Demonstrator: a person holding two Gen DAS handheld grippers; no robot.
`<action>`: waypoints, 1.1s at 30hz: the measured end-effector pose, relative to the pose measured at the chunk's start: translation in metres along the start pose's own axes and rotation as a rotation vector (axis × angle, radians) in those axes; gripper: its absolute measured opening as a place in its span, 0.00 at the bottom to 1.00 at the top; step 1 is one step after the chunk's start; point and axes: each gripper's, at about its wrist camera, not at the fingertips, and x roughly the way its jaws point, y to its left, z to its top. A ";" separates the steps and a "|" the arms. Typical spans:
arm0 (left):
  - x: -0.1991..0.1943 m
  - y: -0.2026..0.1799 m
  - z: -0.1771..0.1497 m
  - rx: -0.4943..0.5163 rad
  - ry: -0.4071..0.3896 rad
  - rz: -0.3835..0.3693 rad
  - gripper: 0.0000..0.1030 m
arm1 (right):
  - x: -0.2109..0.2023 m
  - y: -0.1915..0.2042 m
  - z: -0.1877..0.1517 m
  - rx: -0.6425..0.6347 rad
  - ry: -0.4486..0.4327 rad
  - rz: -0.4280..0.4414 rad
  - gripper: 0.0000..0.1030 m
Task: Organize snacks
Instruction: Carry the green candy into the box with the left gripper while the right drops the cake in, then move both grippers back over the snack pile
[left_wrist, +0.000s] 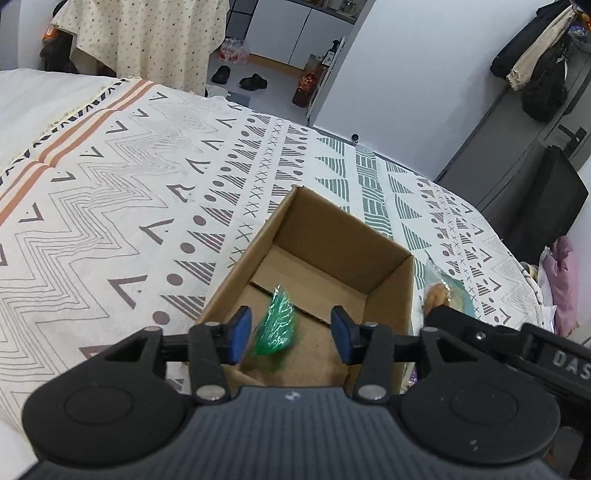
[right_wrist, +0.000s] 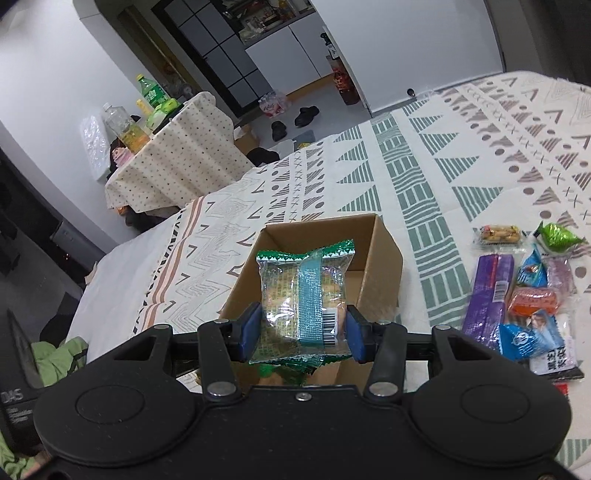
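Observation:
An open cardboard box (left_wrist: 388, 291) stands on the patterned bedspread; it also shows in the right wrist view (right_wrist: 384, 254). My left gripper (left_wrist: 290, 338) is open just above the box's near side. A blurred green snack packet (left_wrist: 277, 325) is between its fingers, apart from both pads, inside the box. My right gripper (right_wrist: 304, 334) is shut on a clear and green wrapped pastry packet (right_wrist: 304, 299) held over the box's near edge. Part of the right gripper and its packet (left_wrist: 443, 291) shows to the right of the box in the left wrist view.
Several loose snack packets (right_wrist: 532, 295) lie on the bedspread (right_wrist: 461, 177) to the right of the box, among them a purple bar (right_wrist: 487, 295) and a green candy (right_wrist: 557, 236). A cloth-covered side table with bottles (right_wrist: 173, 147) stands beyond the bed.

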 end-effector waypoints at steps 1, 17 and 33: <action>-0.002 0.000 0.001 0.000 -0.006 0.004 0.53 | 0.001 -0.002 0.000 0.011 0.002 -0.001 0.46; -0.022 -0.012 -0.009 0.006 -0.009 0.072 0.84 | -0.041 -0.034 -0.003 0.041 -0.057 -0.011 0.79; -0.048 -0.058 -0.038 0.057 -0.023 0.066 1.00 | -0.110 -0.081 -0.011 0.012 -0.109 -0.101 1.00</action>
